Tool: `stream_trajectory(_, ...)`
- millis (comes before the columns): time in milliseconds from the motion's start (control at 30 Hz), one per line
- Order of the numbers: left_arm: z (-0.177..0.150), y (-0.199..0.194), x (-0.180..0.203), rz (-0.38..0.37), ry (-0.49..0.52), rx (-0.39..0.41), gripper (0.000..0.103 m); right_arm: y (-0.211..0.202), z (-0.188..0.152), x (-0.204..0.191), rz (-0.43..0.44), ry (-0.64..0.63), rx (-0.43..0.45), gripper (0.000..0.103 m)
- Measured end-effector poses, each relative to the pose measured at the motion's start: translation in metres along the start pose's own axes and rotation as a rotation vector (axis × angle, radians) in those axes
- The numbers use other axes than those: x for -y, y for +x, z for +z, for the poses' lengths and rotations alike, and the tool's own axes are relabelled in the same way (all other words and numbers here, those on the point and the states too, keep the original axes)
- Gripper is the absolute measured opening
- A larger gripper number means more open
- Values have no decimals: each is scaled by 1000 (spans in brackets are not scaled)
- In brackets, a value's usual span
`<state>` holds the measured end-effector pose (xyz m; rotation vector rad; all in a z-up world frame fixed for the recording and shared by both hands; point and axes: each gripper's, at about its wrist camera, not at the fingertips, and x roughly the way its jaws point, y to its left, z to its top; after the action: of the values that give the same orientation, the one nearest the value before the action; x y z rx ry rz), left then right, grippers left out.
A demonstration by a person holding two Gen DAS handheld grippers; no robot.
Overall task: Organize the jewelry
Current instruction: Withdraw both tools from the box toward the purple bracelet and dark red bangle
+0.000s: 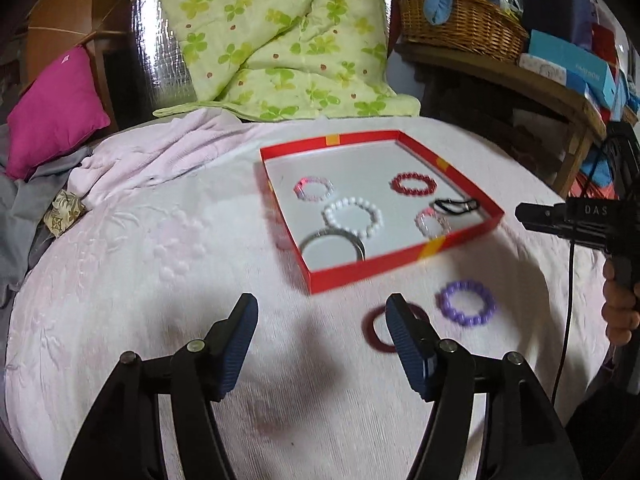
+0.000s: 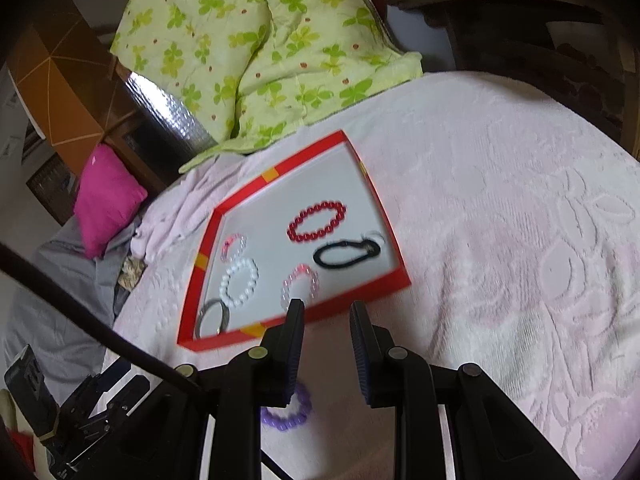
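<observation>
One pink bedspread (embossed), green quilt, wicker basket

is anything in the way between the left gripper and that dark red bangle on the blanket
Nothing visible blocks it. The left gripper is open with nothing between its jaws, and the dark red bangle lies on the pink blanket just past its right finger, which hides part of the ring.

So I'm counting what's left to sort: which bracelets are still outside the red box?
Two: the purple beaded bracelet and the dark red bangle, both lying on the blanket before the red box.
</observation>
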<state>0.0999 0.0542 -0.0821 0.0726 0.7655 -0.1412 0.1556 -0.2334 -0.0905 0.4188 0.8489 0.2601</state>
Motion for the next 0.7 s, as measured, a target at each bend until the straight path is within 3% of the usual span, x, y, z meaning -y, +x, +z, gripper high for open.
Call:
stream_trajectory(400,-1,26,2,50,50,-58,67,21,-16,-6,43,-56,-151,26)
stream_trajectory(700,-2,29,9,41,97,-80,67,34,-22,-16,51,-94,-221,26)
